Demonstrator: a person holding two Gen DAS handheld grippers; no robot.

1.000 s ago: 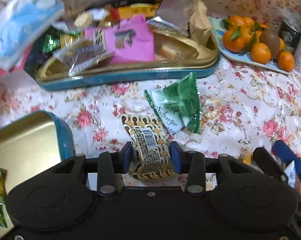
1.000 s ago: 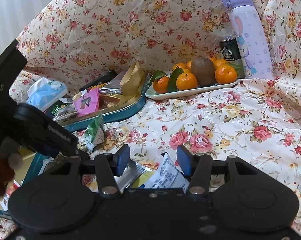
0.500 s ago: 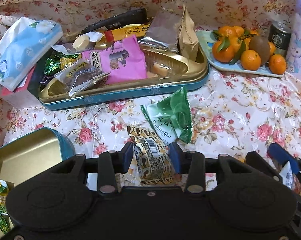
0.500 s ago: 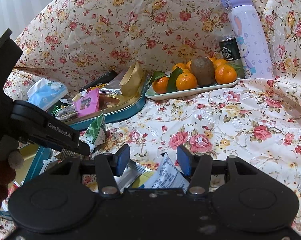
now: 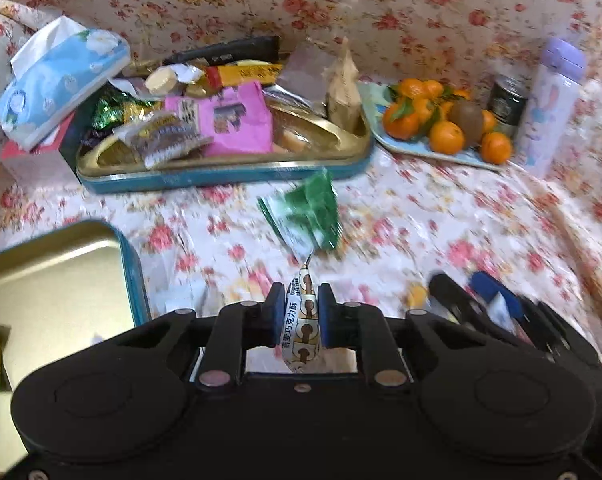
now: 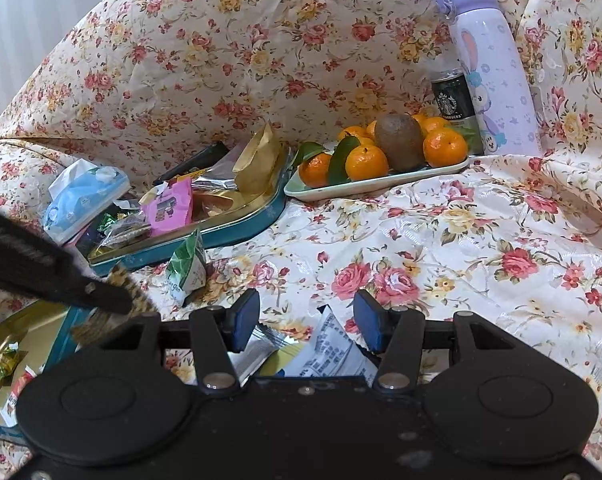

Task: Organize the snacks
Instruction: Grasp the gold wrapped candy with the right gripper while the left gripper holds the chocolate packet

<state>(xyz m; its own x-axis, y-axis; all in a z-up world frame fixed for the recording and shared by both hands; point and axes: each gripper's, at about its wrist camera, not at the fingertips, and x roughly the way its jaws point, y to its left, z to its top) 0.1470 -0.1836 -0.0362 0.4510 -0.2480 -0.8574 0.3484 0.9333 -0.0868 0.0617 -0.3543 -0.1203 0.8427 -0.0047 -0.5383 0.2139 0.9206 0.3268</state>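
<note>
My left gripper (image 5: pixel 299 300) is shut on a brown-patterned snack packet (image 5: pixel 301 332), held edge-on between the blue pads above the floral cloth. In the right wrist view this packet (image 6: pixel 131 294) hangs from the left gripper (image 6: pixel 113 302) over the corner of an open gold-lined tin (image 6: pixel 21 328). A green packet (image 5: pixel 309 216) lies on the cloth just beyond. My right gripper (image 6: pixel 307 322) stands open low over a white printed packet (image 6: pixel 333 352) and a silver packet (image 6: pixel 257 348), touching neither.
A shallow blue tin (image 5: pixel 221 176) heaped with several snacks sits at the back. A tissue pack (image 5: pixel 61 80) leans at its left. A plate of tangerines and a kiwi (image 6: pixel 381 184), a dark can (image 6: pixel 451 96) and a lilac bottle (image 6: pixel 493 72) stand at the right.
The left gripper's jaws closed on the brown-patterned packet, which turned edge-on, and lifted it off the cloth, drawing back from the green packet. The right gripper stayed put.
</note>
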